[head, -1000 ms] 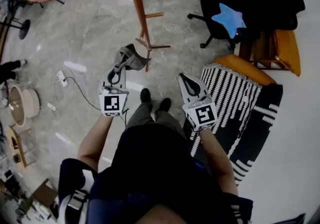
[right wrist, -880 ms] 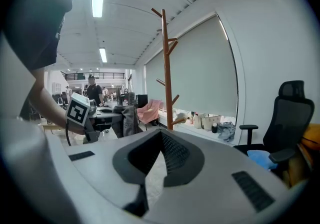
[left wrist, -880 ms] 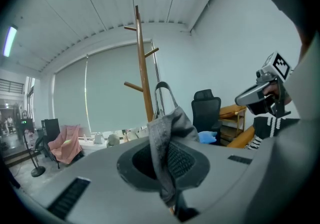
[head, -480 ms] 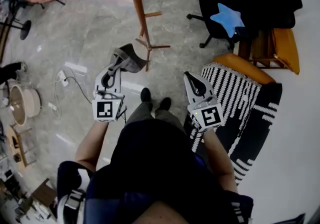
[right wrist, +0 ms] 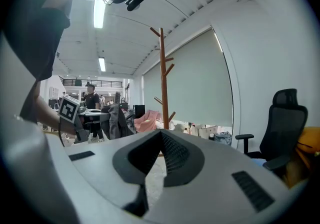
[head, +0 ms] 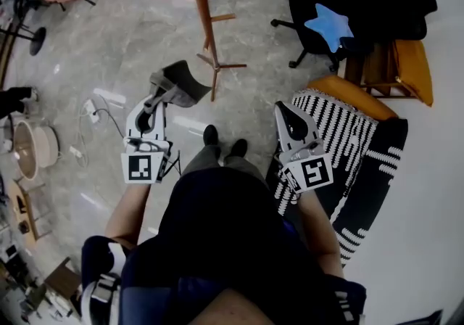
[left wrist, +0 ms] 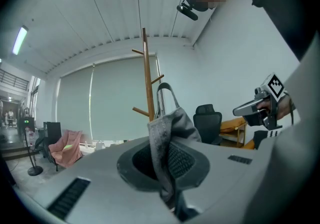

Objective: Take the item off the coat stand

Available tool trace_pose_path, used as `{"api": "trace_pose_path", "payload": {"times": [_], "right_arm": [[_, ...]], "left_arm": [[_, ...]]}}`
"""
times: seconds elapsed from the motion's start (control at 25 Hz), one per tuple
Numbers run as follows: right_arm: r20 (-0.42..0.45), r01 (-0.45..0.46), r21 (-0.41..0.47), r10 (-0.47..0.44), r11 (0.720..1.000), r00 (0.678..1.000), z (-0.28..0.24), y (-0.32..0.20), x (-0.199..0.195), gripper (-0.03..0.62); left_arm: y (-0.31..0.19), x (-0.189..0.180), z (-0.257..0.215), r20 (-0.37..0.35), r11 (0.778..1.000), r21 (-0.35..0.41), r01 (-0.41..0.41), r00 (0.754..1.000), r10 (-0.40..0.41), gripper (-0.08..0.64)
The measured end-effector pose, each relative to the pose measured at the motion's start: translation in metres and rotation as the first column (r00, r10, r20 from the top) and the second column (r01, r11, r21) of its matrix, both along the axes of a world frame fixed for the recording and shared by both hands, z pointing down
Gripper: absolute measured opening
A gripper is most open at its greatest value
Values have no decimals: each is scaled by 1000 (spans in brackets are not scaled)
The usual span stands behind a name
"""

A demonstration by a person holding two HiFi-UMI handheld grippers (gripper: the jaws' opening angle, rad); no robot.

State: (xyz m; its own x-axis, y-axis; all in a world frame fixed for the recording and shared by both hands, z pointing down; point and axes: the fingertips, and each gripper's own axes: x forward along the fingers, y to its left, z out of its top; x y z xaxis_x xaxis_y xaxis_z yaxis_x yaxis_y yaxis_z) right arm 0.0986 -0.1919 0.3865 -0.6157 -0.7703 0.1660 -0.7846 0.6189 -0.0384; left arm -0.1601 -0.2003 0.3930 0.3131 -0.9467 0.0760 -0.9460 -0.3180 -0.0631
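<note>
The wooden coat stand rises from the marble floor ahead of me; it also shows as a bare pole in the left gripper view and as a stand in the right gripper view. My left gripper is shut on a grey fabric item with a loop strap, held clear of the stand. Up close the item hangs pinched between the jaws of the left gripper. My right gripper is shut with nothing in it, and its jaws meet in the right gripper view.
A black office chair with a blue star cushion stands at the right. A black-and-white striped fabric lies beside my feet, an orange seat beyond it. Cables trail on the floor at the left.
My left gripper has drawn back and to the left with the grey item, further from the stand. The right gripper has shifted slightly right and down.
</note>
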Motion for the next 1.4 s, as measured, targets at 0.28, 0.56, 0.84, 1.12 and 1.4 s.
{"api": "trace_pose_path", "payload": {"times": [0.28, 0.56, 0.84, 1.12, 1.4], "right_arm": [[16, -17, 17, 16, 1000, 1000, -3, 0, 8, 20], [0, -48, 50, 48, 998, 999, -8, 0, 17, 20], [-18, -117, 93, 120, 989, 993, -15, -2, 35, 20], [-45, -142, 122, 148, 982, 988, -16, -1, 39, 20], [-72, -158, 133, 168, 978, 983, -18, -2, 43, 18]], "left_arm": [[7, -7, -8, -7, 999, 29, 23, 1000, -22, 28], [7, -11, -8, -13, 999, 39, 32, 999, -31, 28], [7, -6, -12, -30, 998, 50, 29, 999, -28, 28], [8, -5, -13, -26, 998, 52, 27, 999, -25, 28], [8, -4, -13, -20, 998, 56, 26, 999, -25, 28]]}}
